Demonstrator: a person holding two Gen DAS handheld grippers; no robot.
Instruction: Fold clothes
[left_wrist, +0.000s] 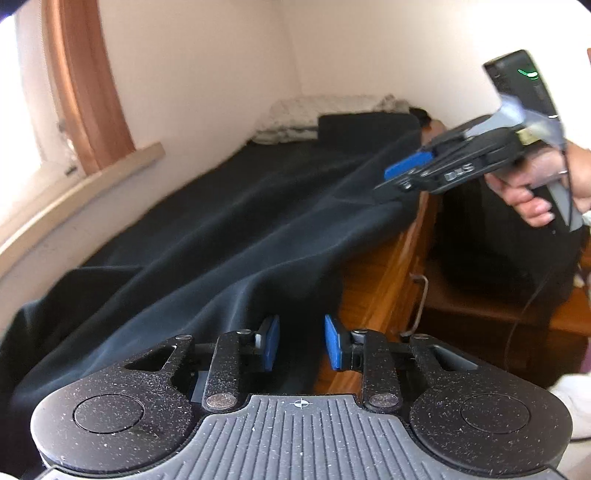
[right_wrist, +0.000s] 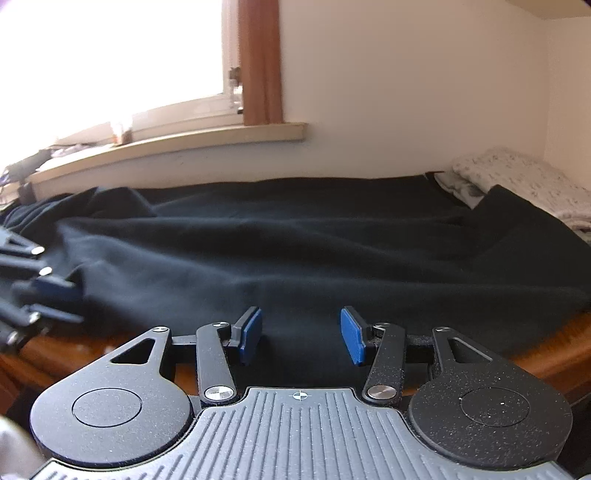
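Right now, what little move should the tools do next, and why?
Probably shut both tools on the black cloth. The left tool and the right tool are open with its near edge between their pads, at the wooden bed edge, so gripping comes before folding.

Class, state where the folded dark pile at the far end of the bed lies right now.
In the left wrist view the folded dark pile lies at the bed's far end, against the patterned pillow near the room's corner.

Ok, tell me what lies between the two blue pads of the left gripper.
In the left wrist view, dark navy fabric runs through the gap of the open left gripper; neither blue pad visibly presses it.
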